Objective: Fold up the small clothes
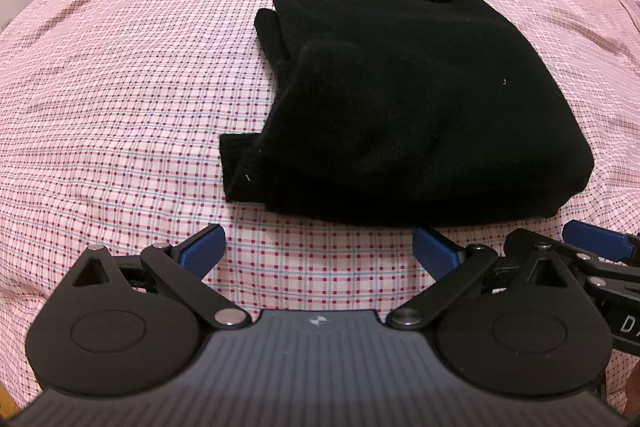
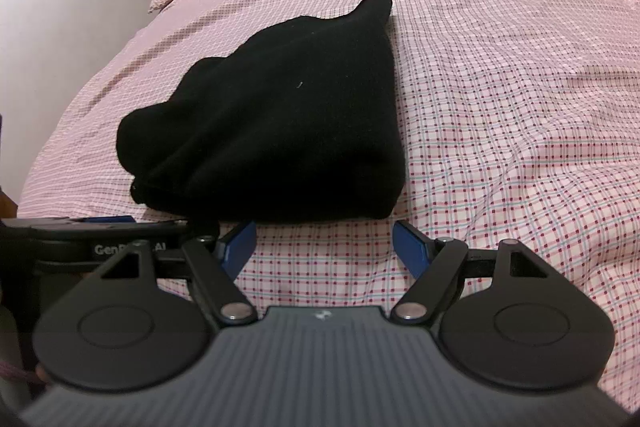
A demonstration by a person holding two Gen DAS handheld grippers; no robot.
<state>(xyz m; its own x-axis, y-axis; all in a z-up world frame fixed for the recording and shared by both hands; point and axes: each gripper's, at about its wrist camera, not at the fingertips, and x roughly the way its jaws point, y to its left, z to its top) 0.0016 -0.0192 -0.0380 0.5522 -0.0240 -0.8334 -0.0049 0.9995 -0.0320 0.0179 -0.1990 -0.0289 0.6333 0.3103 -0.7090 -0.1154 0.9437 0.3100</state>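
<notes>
black garment alone on bedsheet

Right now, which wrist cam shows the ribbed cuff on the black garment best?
Left wrist: the ribbed cuff sticks out clearly at the black garment's near-left corner. Right wrist shows the garment but only a dark, indistinct edge there.

We see our left gripper and right gripper: black linkage arms, silver pivot pins, blue finger pads, ribbed grey housings behind.
</notes>
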